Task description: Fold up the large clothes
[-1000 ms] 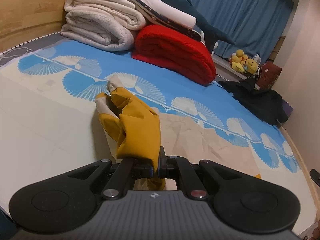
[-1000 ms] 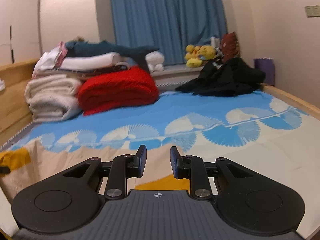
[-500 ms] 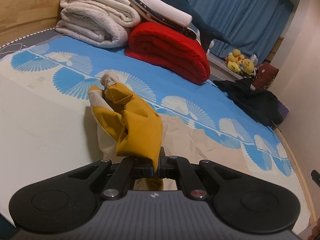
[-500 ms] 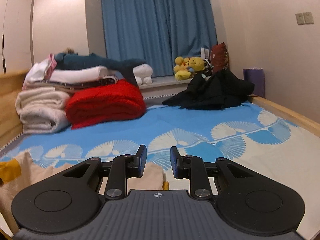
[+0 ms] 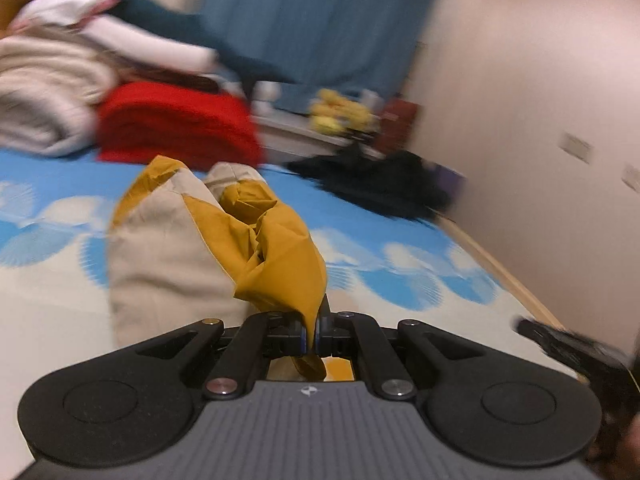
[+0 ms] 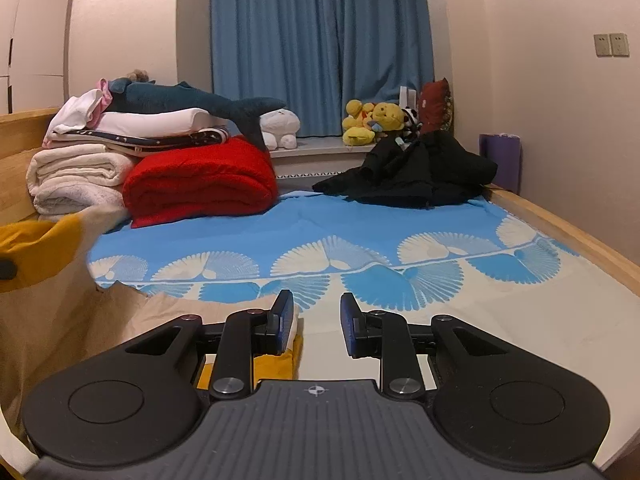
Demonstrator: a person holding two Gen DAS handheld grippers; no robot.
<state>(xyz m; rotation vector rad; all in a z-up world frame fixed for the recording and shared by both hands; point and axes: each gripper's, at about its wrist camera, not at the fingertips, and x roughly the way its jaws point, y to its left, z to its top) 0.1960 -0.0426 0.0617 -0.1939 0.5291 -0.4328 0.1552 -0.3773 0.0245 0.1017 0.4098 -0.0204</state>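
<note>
The left gripper [image 5: 311,334] has its two black jaws pressed together on a fold of the mustard-yellow and beige fabric garment [image 5: 224,236]. The cloth rises from between the fingertips and bunches up in a crumpled hump straight ahead of the tool, yellow panel to the right, beige panel to the left. The left wrist view is smeared by blur, so finer folds cannot be made out.

The right gripper [image 6: 316,322] holds nothing; its blue-padded fingers [image 6: 285,320] stand apart with a clear gap between them. Just under and behind its left finger lies a flat edge of the same garment [image 6: 280,360], beige on top with a yellow strip showing, resting on the blue and cream fan-patterned bedspread [image 6: 400,240]. More of the garment hangs raised at the far left of the right wrist view [image 6: 44,272], well apart from the open jaws.

At the back of the bed sit a folded red blanket [image 6: 200,180], a stack of white towels [image 6: 76,180] and a heap of black clothing [image 6: 416,176], with yellow plush toys [image 6: 372,122] before the blue curtain [image 6: 320,40].
</note>
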